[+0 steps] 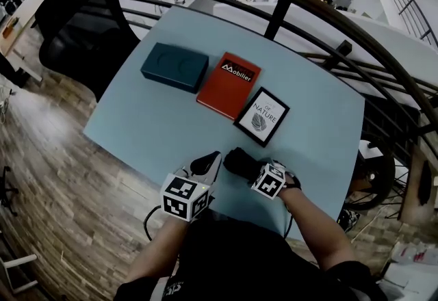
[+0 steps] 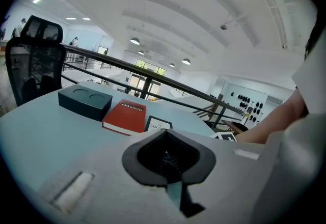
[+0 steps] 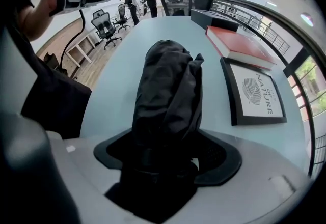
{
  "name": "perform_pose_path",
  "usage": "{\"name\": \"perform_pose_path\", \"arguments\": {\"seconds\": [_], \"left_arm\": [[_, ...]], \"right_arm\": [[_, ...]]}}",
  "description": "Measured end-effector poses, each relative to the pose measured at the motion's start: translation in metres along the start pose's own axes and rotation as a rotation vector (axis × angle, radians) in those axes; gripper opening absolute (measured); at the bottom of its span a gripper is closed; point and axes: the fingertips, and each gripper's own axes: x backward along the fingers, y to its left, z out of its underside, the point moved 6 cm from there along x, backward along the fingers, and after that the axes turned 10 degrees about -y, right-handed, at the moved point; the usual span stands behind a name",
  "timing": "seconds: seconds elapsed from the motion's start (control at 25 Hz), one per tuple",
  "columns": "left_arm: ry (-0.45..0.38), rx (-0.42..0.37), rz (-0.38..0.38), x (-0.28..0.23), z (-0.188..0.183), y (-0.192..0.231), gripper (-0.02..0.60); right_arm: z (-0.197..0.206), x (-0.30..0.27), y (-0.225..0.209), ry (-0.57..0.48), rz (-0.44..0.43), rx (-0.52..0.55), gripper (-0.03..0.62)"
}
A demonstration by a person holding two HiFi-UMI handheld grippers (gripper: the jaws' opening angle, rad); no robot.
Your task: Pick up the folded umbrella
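The pale blue desk [image 1: 150,135] carries a red book [image 1: 228,85] and, near its six o'clock edge, the black folded umbrella [image 1: 237,161]. The right hand-held gripper [image 3: 168,154] straddles it, jaws wide apart; at nine o'clock, the left hand-held gripper [image 2: 167,151] is closed, empty.

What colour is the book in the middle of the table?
The book is red with white lettering, clearest in the head view.

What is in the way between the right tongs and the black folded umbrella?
Nothing visible does. The right tongs straddle the folded umbrella, jaws open on either side of it.
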Motion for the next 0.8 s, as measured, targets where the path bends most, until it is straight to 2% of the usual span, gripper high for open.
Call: {"name": "perform_pose_path", "arguments": {"seconds": [0.24, 0.32, 0.64, 0.8], "left_arm": [[0.013, 0.001, 0.030, -0.001, 0.005, -0.012, 0.006], [0.011, -0.008, 0.033, 0.003, 0.004, -0.013, 0.008], [-0.010, -0.028, -0.021, 0.031, -0.010, -0.001, 0.006], [-0.030, -0.047, -0.008, 0.046, -0.019, -0.004, 0.007]], "right_arm": [[0.000, 0.001, 0.001, -0.004, 0.000, 0.012, 0.345], [0.000, 0.000, 0.004, 0.000, 0.001, 0.018, 0.322], [-0.003, 0.003, 0.007, -0.010, -0.022, 0.037, 0.255], [0.000, 0.006, 0.007, -0.064, 0.036, -0.027, 0.252]]}}
